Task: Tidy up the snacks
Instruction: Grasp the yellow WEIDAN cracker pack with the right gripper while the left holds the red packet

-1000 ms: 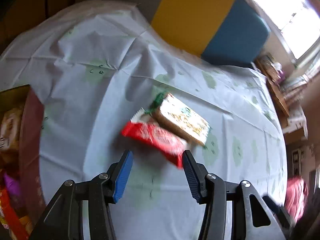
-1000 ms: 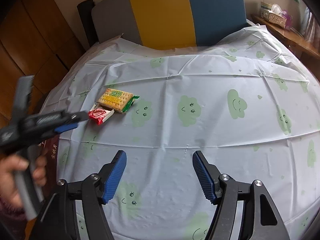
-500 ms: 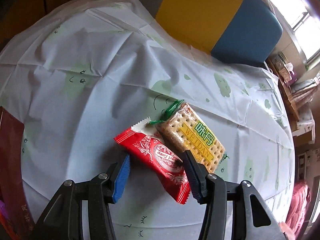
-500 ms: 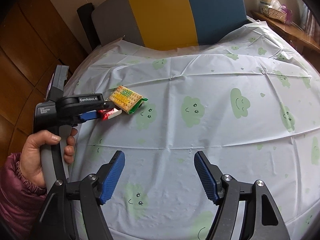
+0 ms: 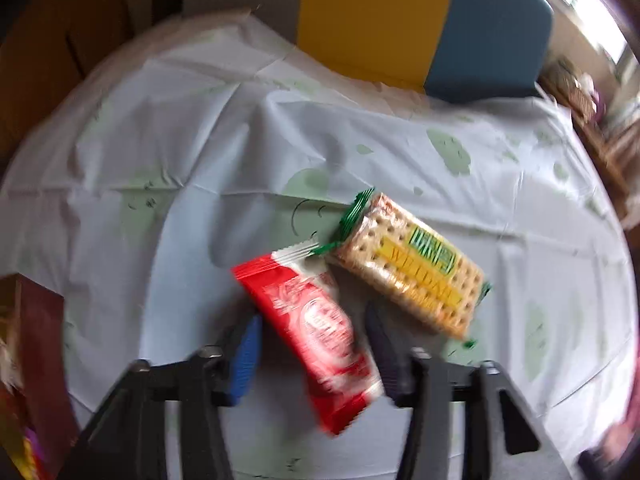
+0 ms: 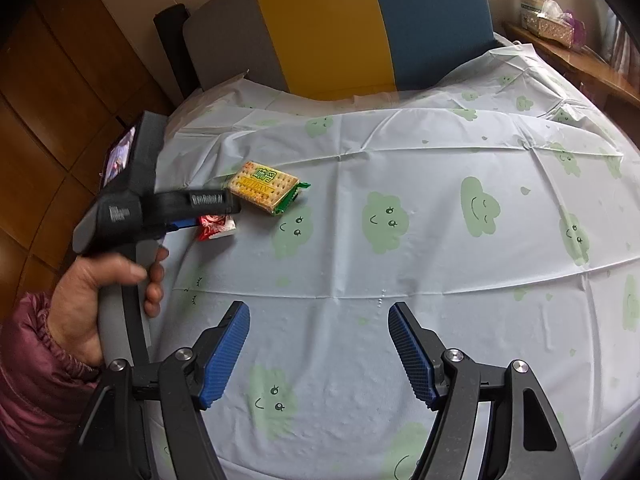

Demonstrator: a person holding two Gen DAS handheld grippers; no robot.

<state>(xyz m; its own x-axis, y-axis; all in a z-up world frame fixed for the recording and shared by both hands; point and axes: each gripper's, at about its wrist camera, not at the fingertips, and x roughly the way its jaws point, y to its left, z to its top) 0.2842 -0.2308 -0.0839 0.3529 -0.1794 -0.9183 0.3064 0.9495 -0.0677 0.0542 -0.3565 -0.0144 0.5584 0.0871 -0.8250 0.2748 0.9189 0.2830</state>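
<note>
A red snack packet (image 5: 320, 328) lies slanted on the cloud-print tablecloth (image 5: 200, 160), partly under a green-and-yellow cracker packet (image 5: 412, 272). My left gripper (image 5: 312, 312) straddles the red packet. Its jaws are closing, and both blue pads meet the packet's long edges. In the right wrist view a person's hand (image 6: 100, 292) holds that gripper, and the red packet (image 6: 216, 227) shows at its tips, beside the cracker packet (image 6: 264, 186). My right gripper (image 6: 318, 308) hovers open over bare cloth nearer the front, with nothing between its fingers.
A dark red box (image 5: 36, 340) with snacks inside stands at the table's left edge. A grey, yellow and blue seat back (image 6: 320, 20) rises behind the table. A tissue box (image 6: 546, 20) sits on a wooden ledge at the far right.
The left gripper has moved in over the red packet and its jaws have narrowed onto it. The right gripper has stayed in place, still open.
</note>
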